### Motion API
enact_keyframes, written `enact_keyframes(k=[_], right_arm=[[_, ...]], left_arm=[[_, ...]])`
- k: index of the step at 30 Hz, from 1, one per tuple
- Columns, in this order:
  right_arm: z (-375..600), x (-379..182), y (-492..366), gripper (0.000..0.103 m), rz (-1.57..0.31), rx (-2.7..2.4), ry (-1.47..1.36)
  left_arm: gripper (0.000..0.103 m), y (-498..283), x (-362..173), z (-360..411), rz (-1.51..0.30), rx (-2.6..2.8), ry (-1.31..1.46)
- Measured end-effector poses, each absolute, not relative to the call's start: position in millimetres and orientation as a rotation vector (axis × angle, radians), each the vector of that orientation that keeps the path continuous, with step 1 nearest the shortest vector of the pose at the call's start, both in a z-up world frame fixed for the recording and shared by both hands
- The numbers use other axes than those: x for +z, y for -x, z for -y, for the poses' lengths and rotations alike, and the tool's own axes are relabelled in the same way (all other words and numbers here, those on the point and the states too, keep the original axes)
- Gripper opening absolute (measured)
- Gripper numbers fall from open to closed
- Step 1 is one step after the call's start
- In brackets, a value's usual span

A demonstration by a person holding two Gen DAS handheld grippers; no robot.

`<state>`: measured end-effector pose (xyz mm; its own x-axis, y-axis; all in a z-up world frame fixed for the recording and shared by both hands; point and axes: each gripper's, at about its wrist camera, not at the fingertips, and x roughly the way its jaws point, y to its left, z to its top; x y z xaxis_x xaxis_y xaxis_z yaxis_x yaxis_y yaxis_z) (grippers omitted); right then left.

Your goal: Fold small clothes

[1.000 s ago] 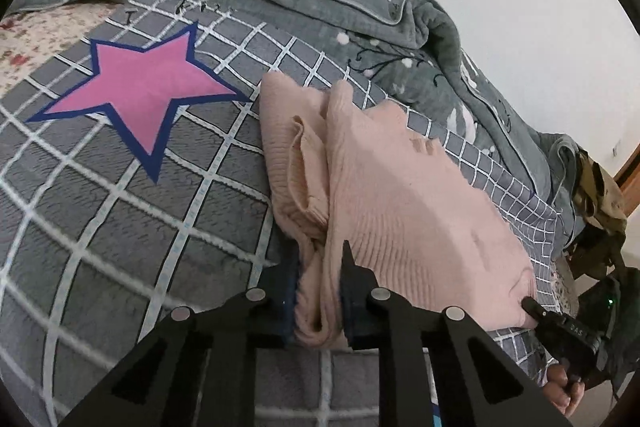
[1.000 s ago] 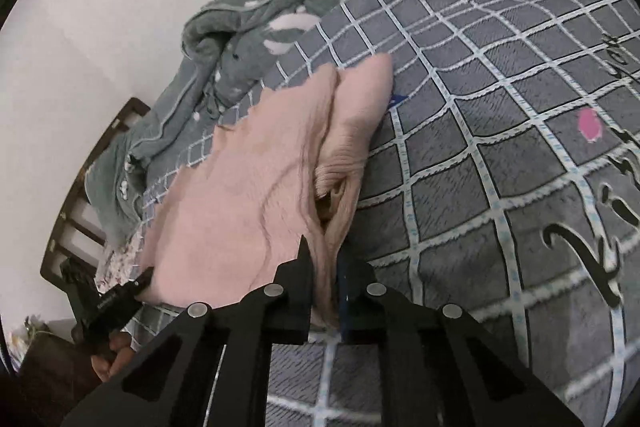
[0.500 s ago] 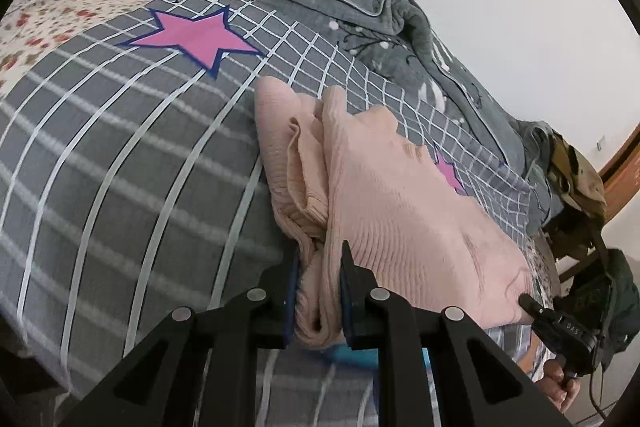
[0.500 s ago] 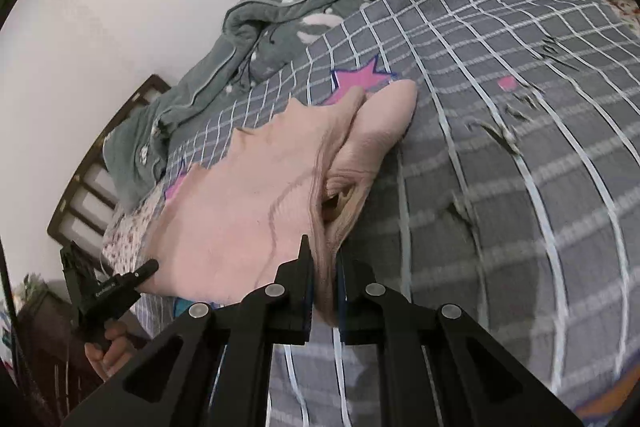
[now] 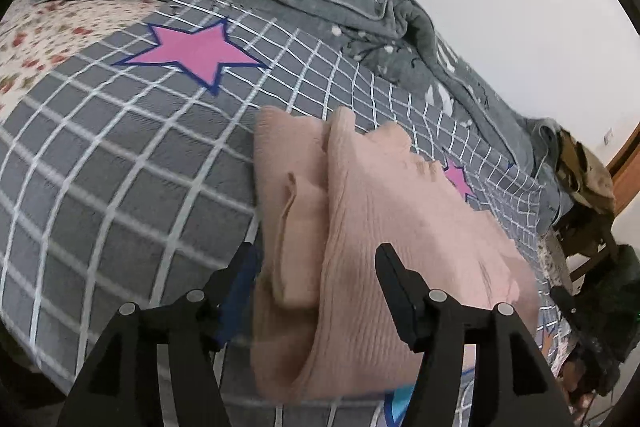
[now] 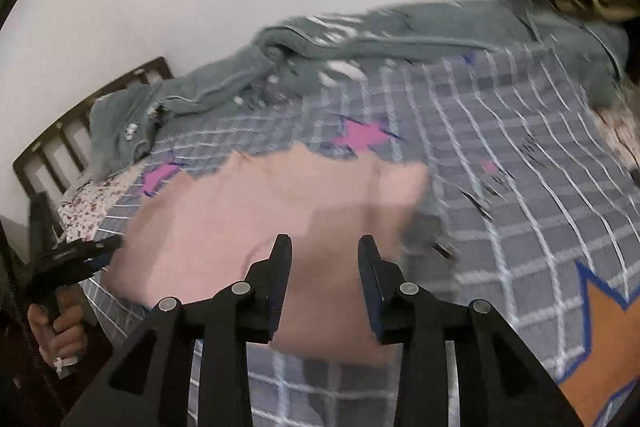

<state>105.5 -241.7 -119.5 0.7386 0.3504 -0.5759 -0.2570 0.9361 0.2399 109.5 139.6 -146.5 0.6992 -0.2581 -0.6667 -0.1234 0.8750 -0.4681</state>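
Note:
A pink knit sweater (image 5: pixel 400 227) lies folded on the grey checked bedsheet (image 5: pixel 120 187), with one sleeve tucked along its left side. My left gripper (image 5: pixel 316 255) hovers over its near edge; the jaws are opening, and the cloth lies between and beneath the fingers without being pinched. In the right wrist view the sweater (image 6: pixel 248 219) is blurred by motion. My right gripper (image 6: pixel 324 241) is just above its near edge with its jaws opening and no pad pressing on the cloth. The left gripper (image 6: pixel 76 255) appears there at the left, held by a hand (image 6: pixel 56 331).
A rumpled grey quilt (image 5: pixel 360 7) is bunched along the white wall at the back. A floral sheet (image 5: pixel 36 39) shows at the left. A wooden headboard (image 6: pixel 60 131) stands at one end of the bed, and a chair piled with clothes (image 5: pixel 584 187) at the other.
Both grippers were shut on the sweater's near edge and have let it go, with their jaws now parted. The right wrist view has rolled and lifted. The sweater rests on the sheet.

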Motion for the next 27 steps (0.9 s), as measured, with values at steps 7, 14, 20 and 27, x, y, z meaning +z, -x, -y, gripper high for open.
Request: enact_keyframes(k=[7, 14, 20, 27], right_arm=[[168.9, -149.5, -129.4, 0.034, -0.683, 0.441, -0.096], [121.1, -178.7, -151.6, 0.034, -0.717, 0.309, 0.033], [112.8, -186.1, -178.3, 0.034, -0.723, 0.239, 0.016], [104.2, -180.9, -181.5, 0.034, -0.747, 0.194, 0.037]], left_arm=[[0.061, -143.9, -161.5, -134.1, -0.851, -0.073, 0.473], [0.063, -149.7, -162.3, -133.0, -0.837, -0.062, 0.462], [0.066, -152.9, -162.9, -130.1, -0.831, -0.066, 0.427], [0.066, -154.8, -162.4, -128.3, -0.835, -0.067, 0.411]])
